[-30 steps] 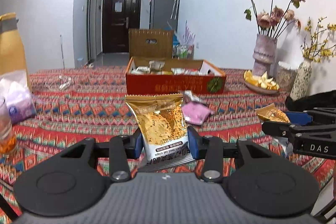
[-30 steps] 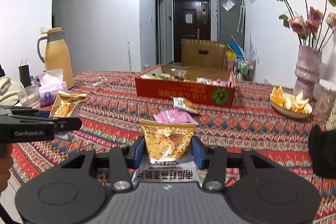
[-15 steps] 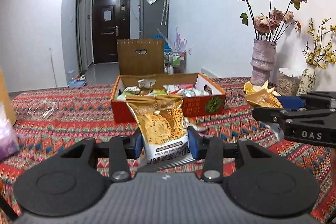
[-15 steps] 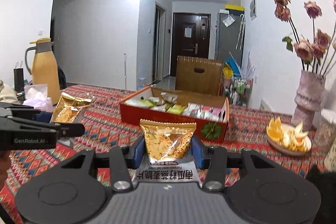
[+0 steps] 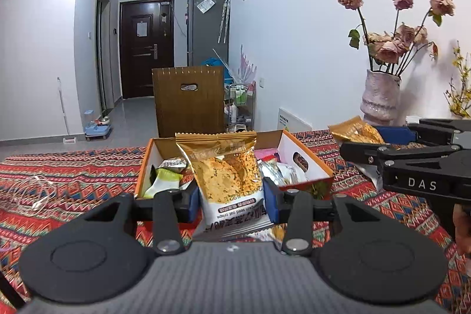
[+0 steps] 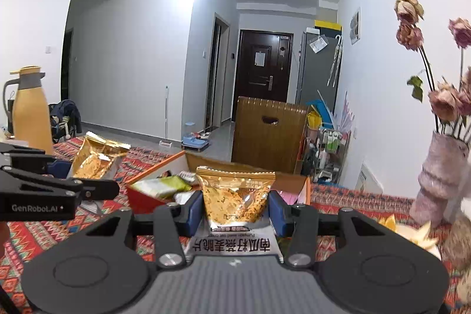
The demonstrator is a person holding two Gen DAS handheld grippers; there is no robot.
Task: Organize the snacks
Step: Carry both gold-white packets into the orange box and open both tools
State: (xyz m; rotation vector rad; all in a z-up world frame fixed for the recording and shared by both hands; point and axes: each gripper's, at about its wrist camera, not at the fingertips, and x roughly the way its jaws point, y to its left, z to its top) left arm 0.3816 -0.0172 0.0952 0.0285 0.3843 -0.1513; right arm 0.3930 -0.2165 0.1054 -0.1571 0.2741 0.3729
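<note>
Each pair of tongs, left (image 5: 229,203) and right (image 6: 235,214), is clamped on the lower half of an upright gold crisp packet (image 5: 228,169) (image 6: 237,197), in the air at the near edge of the orange snack box (image 5: 307,164) on the patterned surface (image 5: 73,175). The risks: a slick packet slipping out short of the box, or the two tongs, close side by side, knocking together over the already crowded box.

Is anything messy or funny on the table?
Nothing is spilled. The open orange cardboard box holds a jumbled heap of snack packets, and a crumpled clear plastic wrapper lies loose on the patterned red tablecloth.

Both held crisp packets (image 5: 228,178) (image 6: 235,200) now up beside the snack box (image 5: 306,164).
</note>
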